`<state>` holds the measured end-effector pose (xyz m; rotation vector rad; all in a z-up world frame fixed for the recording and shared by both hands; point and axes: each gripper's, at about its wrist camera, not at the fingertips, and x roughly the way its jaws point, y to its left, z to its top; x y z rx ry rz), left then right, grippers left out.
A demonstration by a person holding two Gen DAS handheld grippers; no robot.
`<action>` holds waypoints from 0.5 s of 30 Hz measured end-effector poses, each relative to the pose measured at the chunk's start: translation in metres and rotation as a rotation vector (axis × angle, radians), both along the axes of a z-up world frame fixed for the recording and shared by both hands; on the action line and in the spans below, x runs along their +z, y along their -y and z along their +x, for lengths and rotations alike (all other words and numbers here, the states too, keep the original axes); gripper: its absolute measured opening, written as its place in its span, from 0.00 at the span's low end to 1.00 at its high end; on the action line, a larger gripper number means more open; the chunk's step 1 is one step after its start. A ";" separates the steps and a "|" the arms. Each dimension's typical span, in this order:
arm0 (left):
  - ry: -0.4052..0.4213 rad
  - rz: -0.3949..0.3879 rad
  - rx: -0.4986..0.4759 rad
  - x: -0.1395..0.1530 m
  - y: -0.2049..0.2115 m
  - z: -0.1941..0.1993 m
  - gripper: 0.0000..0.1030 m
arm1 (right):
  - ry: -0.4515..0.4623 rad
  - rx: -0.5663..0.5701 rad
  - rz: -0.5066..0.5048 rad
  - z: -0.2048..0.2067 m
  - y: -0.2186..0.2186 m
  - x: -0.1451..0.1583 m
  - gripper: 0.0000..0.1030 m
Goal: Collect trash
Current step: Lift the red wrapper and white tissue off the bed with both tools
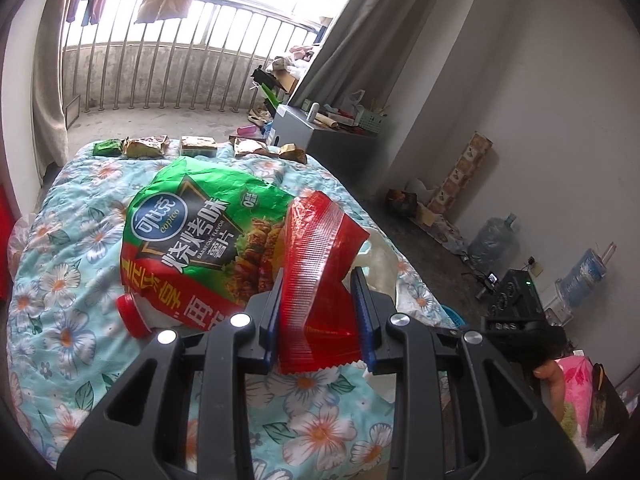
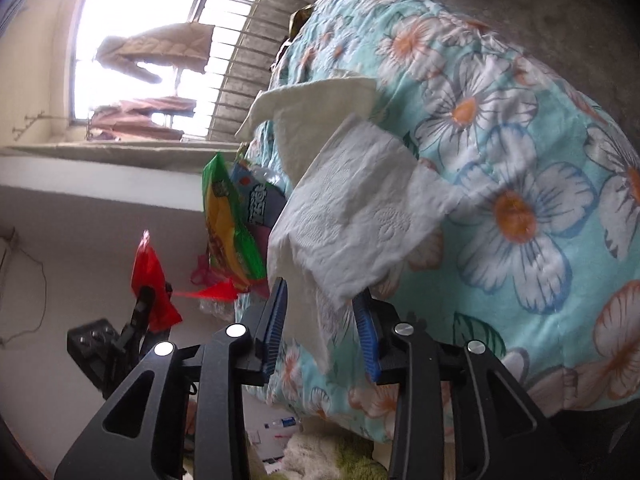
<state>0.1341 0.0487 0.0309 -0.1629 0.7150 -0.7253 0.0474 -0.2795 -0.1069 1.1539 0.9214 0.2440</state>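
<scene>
Daylight poured through a barred balcony railing at the far end of the room, with clothes hanging above it and grey curtains drawn to either side. Ahead of both grippers lay a bed covered by a turquoise quilt printed with white and orange flowers. Along its far edge sat a row of small crumpled wrappers. Beyond the bed, to the right of the left gripper, stood a grey cabinet piled with clutter, and water jugs lined the white wall. The left gripper had its blue fingers partly open, with a red plastic wrapper standing between them; whether they actually pinched it could not be told. Just ahead and left of it lay a large green chip bag, with a red bottle cap poking out beneath. The right gripper was likewise partly open, a white tissue draped over the quilt directly ahead with its lower edge hanging between the fingers; the grip was unclear.
</scene>
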 end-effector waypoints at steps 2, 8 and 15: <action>-0.001 0.004 0.000 0.000 0.000 0.000 0.28 | 0.034 -0.022 0.006 0.000 0.000 0.004 0.16; -0.008 0.011 0.006 -0.002 -0.001 0.005 0.28 | 0.209 -0.057 -0.016 -0.013 0.006 0.042 0.04; -0.005 0.006 -0.002 -0.001 0.003 0.003 0.28 | 0.400 -0.087 -0.068 -0.039 0.017 0.091 0.04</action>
